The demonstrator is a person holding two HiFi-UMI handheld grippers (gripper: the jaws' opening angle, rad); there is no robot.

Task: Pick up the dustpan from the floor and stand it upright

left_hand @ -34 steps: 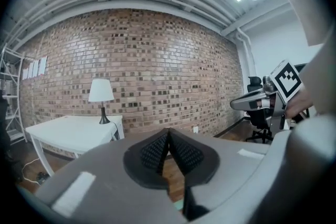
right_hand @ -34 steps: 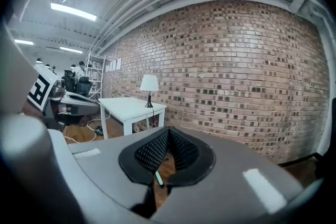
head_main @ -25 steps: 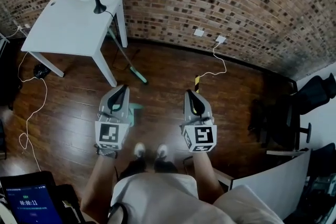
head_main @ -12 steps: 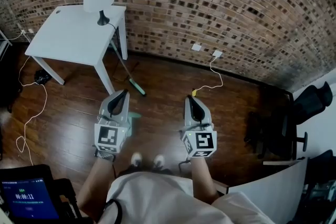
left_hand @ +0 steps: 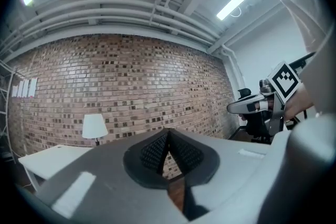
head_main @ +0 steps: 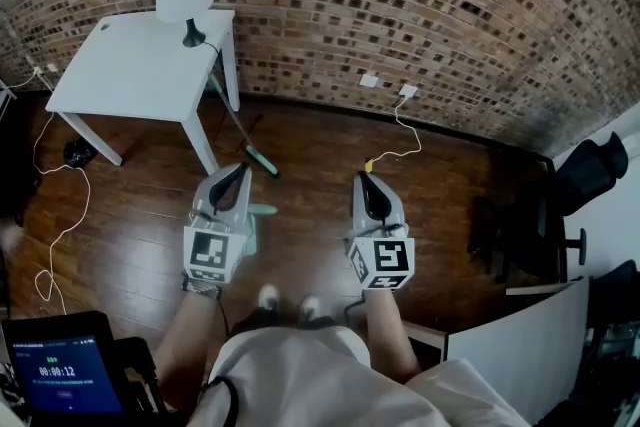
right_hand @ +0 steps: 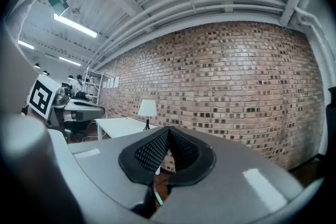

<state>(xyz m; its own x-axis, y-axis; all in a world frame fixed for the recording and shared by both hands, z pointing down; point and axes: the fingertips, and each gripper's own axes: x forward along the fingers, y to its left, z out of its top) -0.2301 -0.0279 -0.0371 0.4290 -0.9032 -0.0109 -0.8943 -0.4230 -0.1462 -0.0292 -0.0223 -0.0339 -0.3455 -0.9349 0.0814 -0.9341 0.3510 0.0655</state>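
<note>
The wooden floor (head_main: 320, 145) bears a white table (head_main: 140, 65) and a teal dustpan (head_main: 263, 211).

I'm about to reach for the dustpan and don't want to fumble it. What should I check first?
1. Left gripper empty: ok, jaws together, nothing between them.
2. Right gripper empty: ok, jaws together, nothing held.
3. Jaws open for a grasp: not ok, both are shut.
4. Teal piece on the floor in clear view: not ok, the left gripper hides most of it.
5. Long-handled tool with a teal end, leaning by the white table, is the dustpan: cannot tell.
</note>
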